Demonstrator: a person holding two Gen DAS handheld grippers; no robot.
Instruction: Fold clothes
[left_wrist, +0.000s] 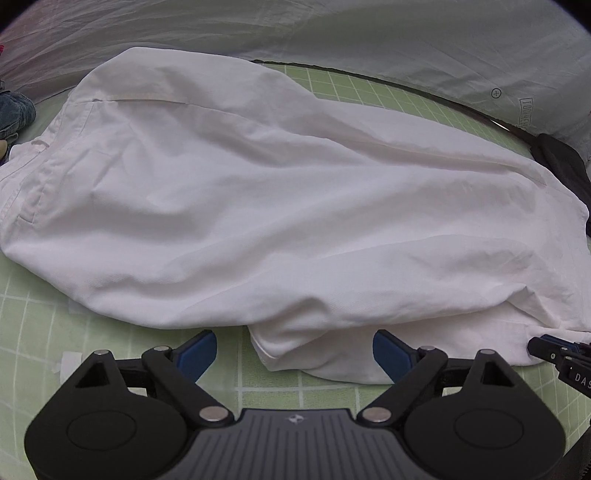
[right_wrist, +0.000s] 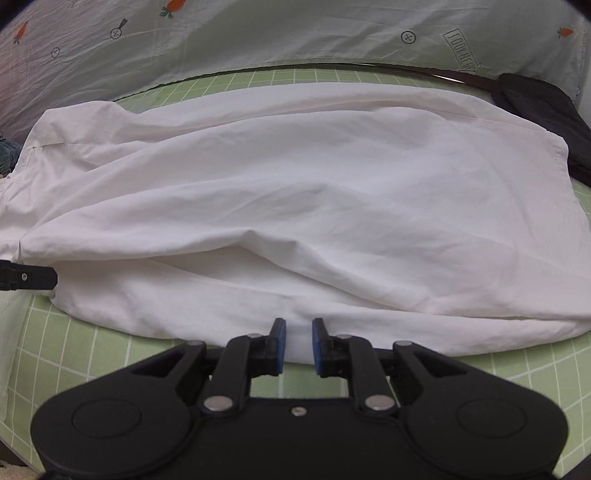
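A green work surface in front of a printed cloth backdrop.
The green mat (right_wrist: 92, 354) had a white grid of lines and a dark rim along its far edge. Behind it hung a pale sheet (right_wrist: 295, 33) with small orange carrots, button marks and an arrow label. The light was even and soft, with faint shadows on the mat.

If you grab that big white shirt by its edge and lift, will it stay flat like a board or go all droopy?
Probably droopy: the white shirt lies in soft wrinkles and rumpled folds, so it looks thin and floppy. It likely weighs little, since the layers puff up instead of pressing flat. The right tool has fabric between its narrowly parted fingers, so lifting there would probably leave the rest hanging and dragging across the green mat.
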